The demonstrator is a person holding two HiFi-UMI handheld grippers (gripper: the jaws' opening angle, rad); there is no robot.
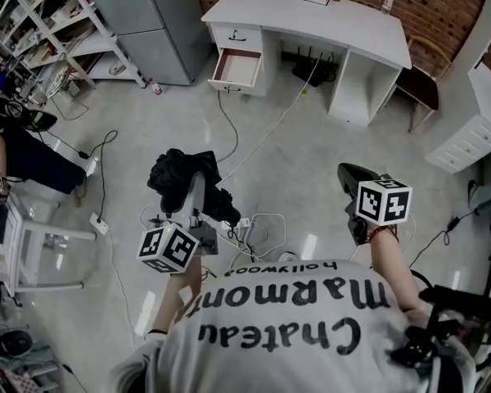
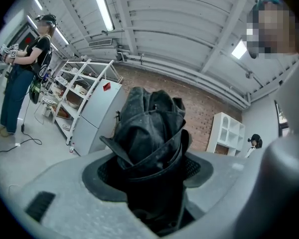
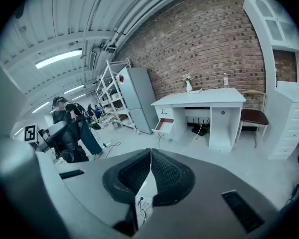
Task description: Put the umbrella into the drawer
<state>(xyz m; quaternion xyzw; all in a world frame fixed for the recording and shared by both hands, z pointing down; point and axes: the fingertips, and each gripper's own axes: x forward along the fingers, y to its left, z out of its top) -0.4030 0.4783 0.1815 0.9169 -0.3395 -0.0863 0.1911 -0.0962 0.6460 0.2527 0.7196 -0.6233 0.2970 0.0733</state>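
Note:
A black folded umbrella (image 1: 182, 178) sticks out forward from my left gripper (image 1: 198, 201), whose jaws are shut on it. In the left gripper view the umbrella (image 2: 152, 128) fills the gap between the two pads and hides most of what is ahead. My right gripper (image 1: 356, 177) is at the right, shut, with nothing in it; its pads meet in the right gripper view (image 3: 149, 171). The white desk (image 1: 311, 13) stands ahead by the brick wall, well away from both grippers. Its left drawer (image 1: 236, 68) is pulled open and looks empty, as the drawer (image 3: 164, 126) also does in the right gripper view.
Cables and a power strip (image 1: 245, 228) lie on the floor just ahead. A grey fridge (image 1: 159, 23) and a white shelf rack (image 1: 57, 31) stand left of the desk, a chair (image 1: 417, 88) and a white drawer unit (image 1: 466, 142) to its right. A person (image 2: 25, 73) stands at the left.

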